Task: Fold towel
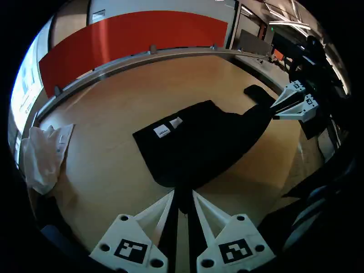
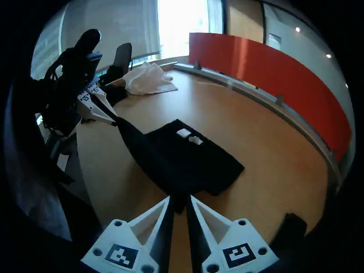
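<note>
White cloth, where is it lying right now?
In the left gripper view the white cloth lies at the left edge of the table, apart from the black towel.

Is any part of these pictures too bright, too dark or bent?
Left gripper view: the window at the left edge is blown out, and the black towel shows hardly any detail. Right gripper view: the window glares white, and the fisheye curves the table.

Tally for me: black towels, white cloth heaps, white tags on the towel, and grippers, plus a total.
Black towel: 1
White cloth heap: 1
White tags: 2
Left gripper and right gripper: 2
Total: 6
</note>
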